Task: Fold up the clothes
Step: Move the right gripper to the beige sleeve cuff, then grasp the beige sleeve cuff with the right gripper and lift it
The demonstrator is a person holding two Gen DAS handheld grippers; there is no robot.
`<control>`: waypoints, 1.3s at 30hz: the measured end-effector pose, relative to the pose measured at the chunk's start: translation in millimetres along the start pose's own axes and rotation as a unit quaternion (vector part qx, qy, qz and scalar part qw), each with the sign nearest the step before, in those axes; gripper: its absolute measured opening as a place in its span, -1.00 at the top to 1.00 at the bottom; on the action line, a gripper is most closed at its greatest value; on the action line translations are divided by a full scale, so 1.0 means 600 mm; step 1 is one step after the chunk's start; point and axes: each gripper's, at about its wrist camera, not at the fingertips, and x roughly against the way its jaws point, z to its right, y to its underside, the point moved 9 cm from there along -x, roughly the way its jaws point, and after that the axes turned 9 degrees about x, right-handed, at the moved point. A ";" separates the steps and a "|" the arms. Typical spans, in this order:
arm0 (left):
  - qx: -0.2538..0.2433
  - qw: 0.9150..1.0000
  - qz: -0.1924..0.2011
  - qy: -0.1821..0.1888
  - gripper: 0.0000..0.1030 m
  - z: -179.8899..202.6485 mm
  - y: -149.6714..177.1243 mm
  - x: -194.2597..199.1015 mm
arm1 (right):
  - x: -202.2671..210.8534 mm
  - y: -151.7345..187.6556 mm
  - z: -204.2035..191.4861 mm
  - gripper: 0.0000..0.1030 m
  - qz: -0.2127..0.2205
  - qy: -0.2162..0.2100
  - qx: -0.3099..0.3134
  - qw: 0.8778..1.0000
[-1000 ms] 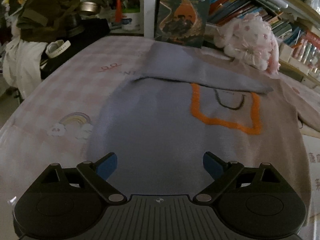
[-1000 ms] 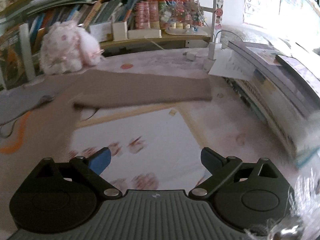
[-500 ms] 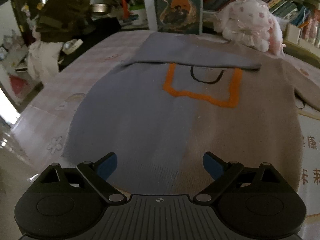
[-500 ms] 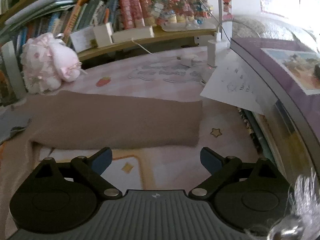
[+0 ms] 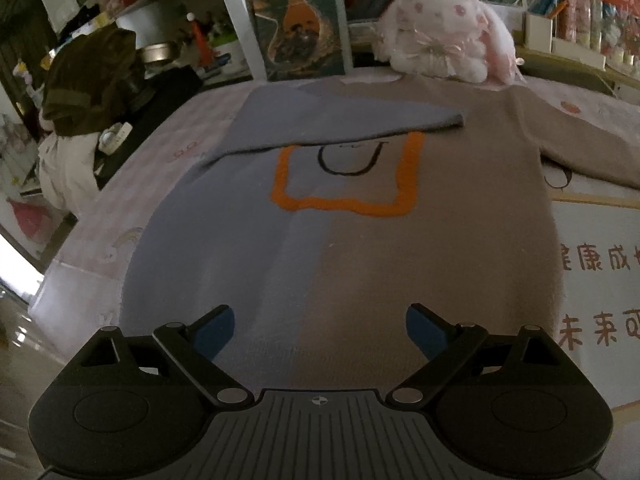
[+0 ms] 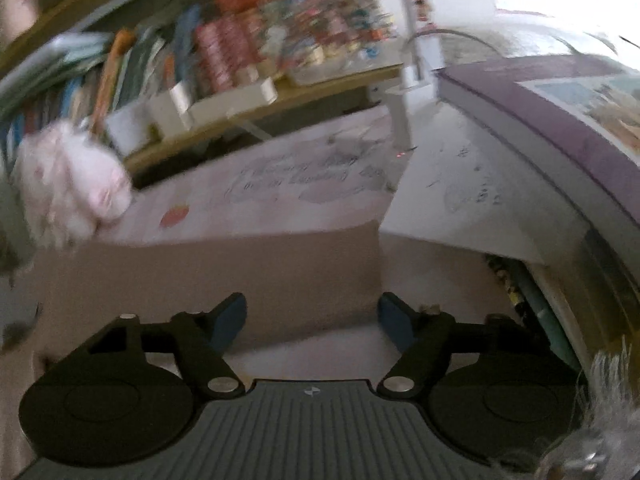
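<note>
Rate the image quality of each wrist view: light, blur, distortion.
Left wrist view: dim but sharp; the sweater reads clearly, fisheye bending the edges. Right wrist view: brighter, glare blown out at upper right, motion blur smearing the bookshelf and plush toy; the right tongs stay crisp.

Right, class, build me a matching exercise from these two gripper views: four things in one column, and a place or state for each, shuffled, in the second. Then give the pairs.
Things
1. blue sleeve
2. beige sleeve
3. plush rabbit
4. left gripper

Places or states
A. stretched out flat to the side
B. sitting at the far edge, below the bookshelf
C. open and empty, above the sweater's hem
D. folded across the chest, above the orange outline

Pairs: 1-D, 2-A, 3-B, 4-C
</note>
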 end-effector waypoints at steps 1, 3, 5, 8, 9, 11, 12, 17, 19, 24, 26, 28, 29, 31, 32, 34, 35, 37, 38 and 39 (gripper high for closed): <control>0.000 1.000 -0.001 -0.002 -0.84 0.000 0.001 0.000 | -0.003 -0.003 0.005 -0.30 0.004 0.010 -0.005 1.000; 0.001 1.000 -0.004 -0.006 -0.84 -0.002 0.002 0.001 | -0.009 -0.008 0.014 -0.29 0.009 0.032 -0.005 0.999; 0.003 1.000 -0.005 -0.008 -0.84 -0.004 0.002 0.002 | -0.014 -0.011 0.016 -0.20 0.012 0.034 0.001 0.999; 0.005 1.000 -0.007 -0.008 -0.84 -0.002 0.003 0.003 | -0.017 -0.012 0.005 0.39 0.005 -0.012 -0.015 1.000; 0.006 1.000 -0.008 -0.008 -0.84 -0.001 0.003 0.003 | -0.017 -0.010 0.005 0.71 0.002 -0.024 -0.027 0.999; 0.007 1.000 -0.009 -0.008 -0.84 0.000 0.003 0.003 | -0.019 -0.007 0.004 0.92 -0.004 -0.049 -0.051 0.997; 0.007 1.000 -0.009 -0.008 -0.84 0.001 0.003 0.003 | -0.019 -0.006 0.003 0.92 -0.006 -0.057 -0.059 0.997; 0.004 1.000 -0.008 -0.004 -0.84 0.003 0.007 0.005 | -0.013 -0.008 0.001 0.92 0.001 -0.053 -0.045 0.998; 0.007 1.000 -0.007 -0.003 -0.84 0.002 0.008 0.006 | -0.005 -0.011 0.002 0.92 0.009 -0.051 -0.043 0.998; 0.015 1.000 -0.004 -0.001 -0.84 0.001 0.008 0.004 | 0.018 -0.033 -0.002 0.93 0.033 -0.040 -0.005 0.999; 0.019 1.000 -0.005 0.003 -0.84 0.001 0.006 0.000 | 0.025 -0.037 -0.005 0.93 0.032 -0.034 0.013 0.999; 0.023 1.000 -0.005 0.008 -0.84 0.001 0.004 -0.004 | 0.027 -0.036 -0.005 0.93 0.019 -0.032 0.018 0.999; 0.024 1.000 -0.004 0.011 -0.84 0.000 0.003 -0.006 | 0.030 -0.037 -0.008 0.93 0.016 -0.035 0.018 0.999; 0.027 0.999 -0.001 0.017 -0.84 0.000 -0.001 -0.009 | 0.041 -0.046 -0.028 0.93 0.017 -0.050 0.015 0.998; 0.028 0.999 0.000 0.020 -0.84 -0.001 -0.002 -0.011 | 0.047 -0.050 -0.038 0.93 0.018 -0.058 0.014 0.998; 0.028 0.999 0.005 0.026 -0.84 -0.002 -0.005 -0.013 | 0.059 -0.059 -0.057 0.93 0.020 -0.073 0.011 0.997; 0.027 0.999 0.008 0.029 -0.84 -0.002 -0.006 -0.014 | 0.064 -0.063 -0.067 0.93 0.021 -0.080 0.010 0.997; 0.021 0.999 0.014 0.036 -0.84 -0.003 -0.009 -0.015 | 0.076 -0.072 -0.087 0.93 0.023 -0.095 0.008 0.995; 0.017 0.999 0.018 0.039 -0.84 -0.005 -0.010 -0.016 | 0.082 -0.076 -0.096 0.93 0.024 -0.103 0.007 0.994; 0.013 0.999 0.023 0.044 -0.84 -0.007 -0.012 -0.017 | 0.088 -0.081 -0.106 0.93 0.025 -0.110 0.005 0.994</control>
